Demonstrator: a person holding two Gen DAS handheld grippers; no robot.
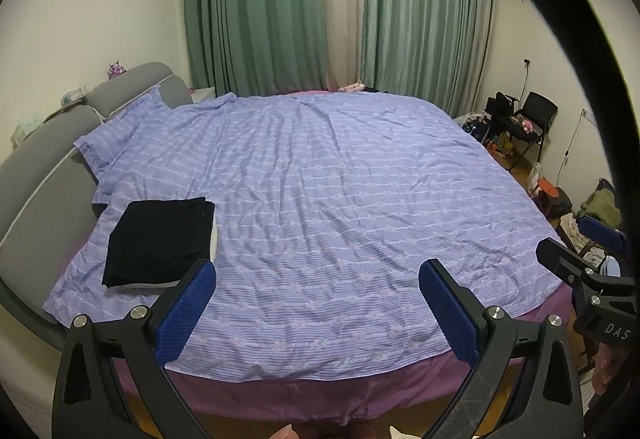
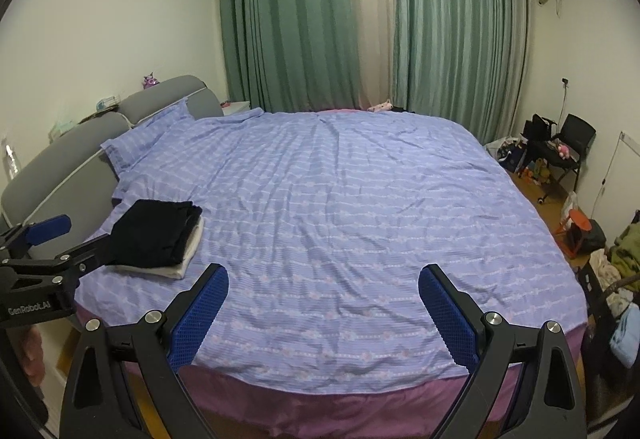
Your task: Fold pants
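Folded black pants [image 1: 160, 237] lie on a folded white garment [image 1: 214, 239] at the left side of the bed, near the headboard. The same stack of pants [image 2: 154, 235] shows in the right wrist view. My left gripper [image 1: 320, 303] hovers over the bed's near edge, open and holding nothing, with the stack just beyond its left finger. My right gripper [image 2: 324, 307] is also open and holding nothing over the near edge. Each gripper shows at the edge of the other's view: the right gripper [image 1: 560, 239] and the left gripper [image 2: 76, 237], whose fingers stand apart beside the stack.
A purple striped cover [image 1: 340, 179] spreads across the bed, over a pink sheet [image 1: 280, 395]. A grey headboard [image 1: 40, 167] runs along the left. Green curtains [image 1: 256, 7] hang behind. On the right stand a black chair [image 2: 568, 143], a red stool [image 2: 578, 223] and piled clothes [image 2: 624, 243].
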